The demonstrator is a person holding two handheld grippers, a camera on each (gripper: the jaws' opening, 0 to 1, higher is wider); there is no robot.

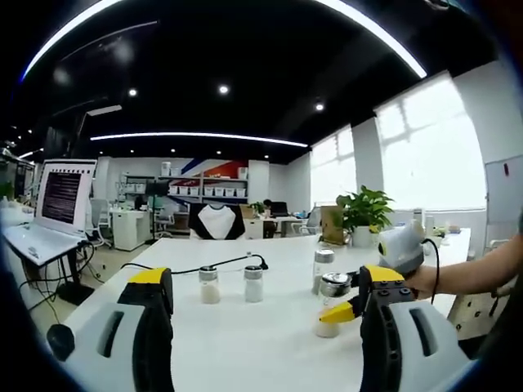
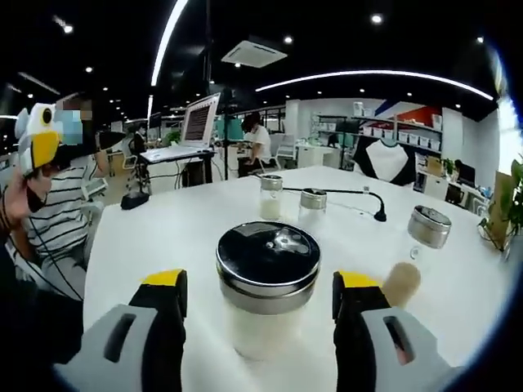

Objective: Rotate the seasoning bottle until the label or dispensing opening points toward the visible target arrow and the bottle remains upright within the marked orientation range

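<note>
A glass seasoning bottle with a black-topped metal lid stands upright on the white table. It sits between the jaws of my right gripper, which is open with a small gap on each side. In the left gripper view the same bottle stands by the right gripper, which is partly hidden behind my own jaw. My left gripper is open and holds nothing. In the right gripper view the left gripper is raised at the far left.
Three more lidded bottles stand farther back, beside a black cable and gooseneck stub. A seated person in a striped shirt is at the table's left edge. A laptop and a potted plant stand beyond.
</note>
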